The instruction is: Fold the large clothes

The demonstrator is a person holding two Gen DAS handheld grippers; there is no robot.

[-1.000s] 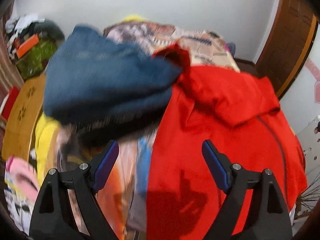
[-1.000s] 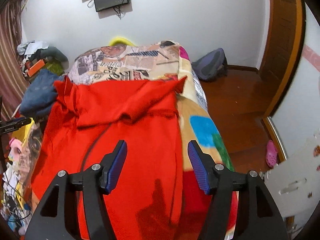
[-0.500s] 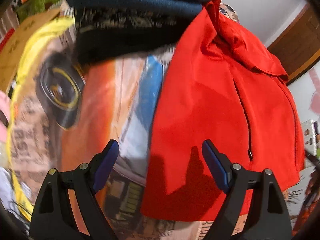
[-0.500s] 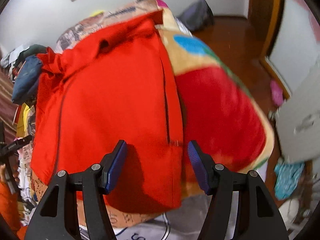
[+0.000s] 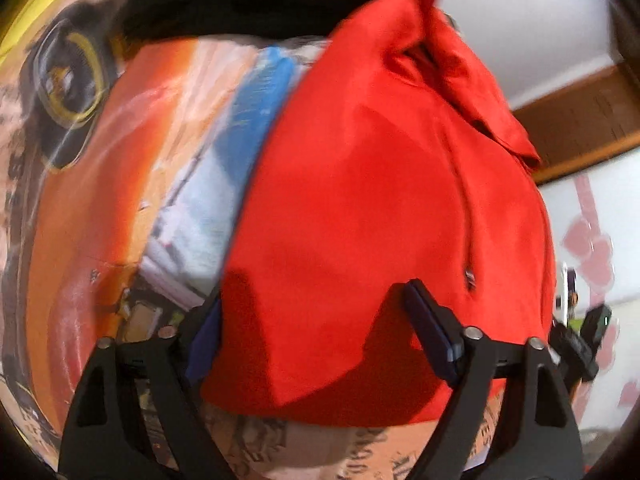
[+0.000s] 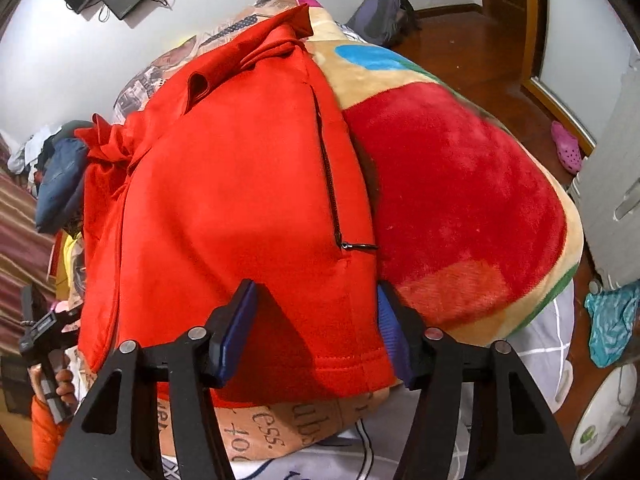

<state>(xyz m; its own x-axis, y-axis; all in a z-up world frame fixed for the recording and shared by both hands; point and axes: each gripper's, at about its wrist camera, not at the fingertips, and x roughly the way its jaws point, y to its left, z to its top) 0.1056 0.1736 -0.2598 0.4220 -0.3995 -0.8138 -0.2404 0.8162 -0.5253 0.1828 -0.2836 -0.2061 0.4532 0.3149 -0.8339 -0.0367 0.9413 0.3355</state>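
Both grippers have dropped to the red jacket's (image 6: 224,200) hem on the bed; left gripper (image 5: 316,328) and right gripper (image 6: 314,332) jaws are closing around it, not yet clamped.

So the red jacket (image 6: 240,200) is lying flat on the bed's patterned blanket (image 6: 460,200), hem toward the camera and hood bunched up at the far end (a bit crumpled there). Soft fleecy fabric, with a dark zipped pocket near its right edge.
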